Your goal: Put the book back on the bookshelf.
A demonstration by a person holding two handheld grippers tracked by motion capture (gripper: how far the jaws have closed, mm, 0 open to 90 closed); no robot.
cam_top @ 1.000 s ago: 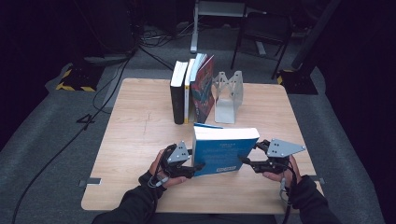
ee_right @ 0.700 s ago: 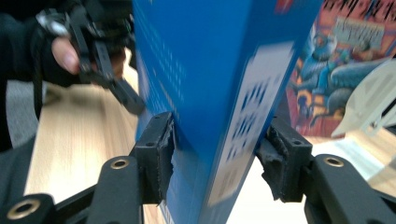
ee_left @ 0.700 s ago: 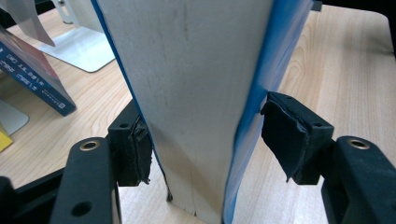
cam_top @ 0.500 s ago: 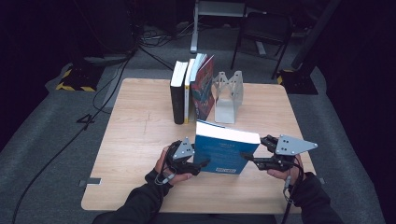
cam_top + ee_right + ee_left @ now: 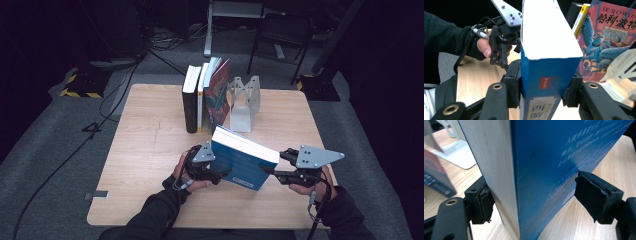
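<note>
The blue book point(image 5: 243, 161), its spine reading "西游", tilts above the table's point(image 5: 140, 150) near edge. The right gripper point(image 5: 270, 171) clamps that spine; the left gripper's point(image 5: 220, 173) jaws, just opening, straddle it loosely. Behind stands a "哈利·波特" book point(image 5: 218, 95).

table point(image 5: 140, 150): wood | on it: upright books point(image 5: 202, 95), white bookend point(image 5: 244, 102)

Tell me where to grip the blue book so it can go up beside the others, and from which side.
Grip the blue book at its spine end, coming from the right, jaws across its thickness. The right gripper already clamps both covers there. The book stands tilted on edge, and the left gripper, jaws just opening, has one pad off the cover.
</note>
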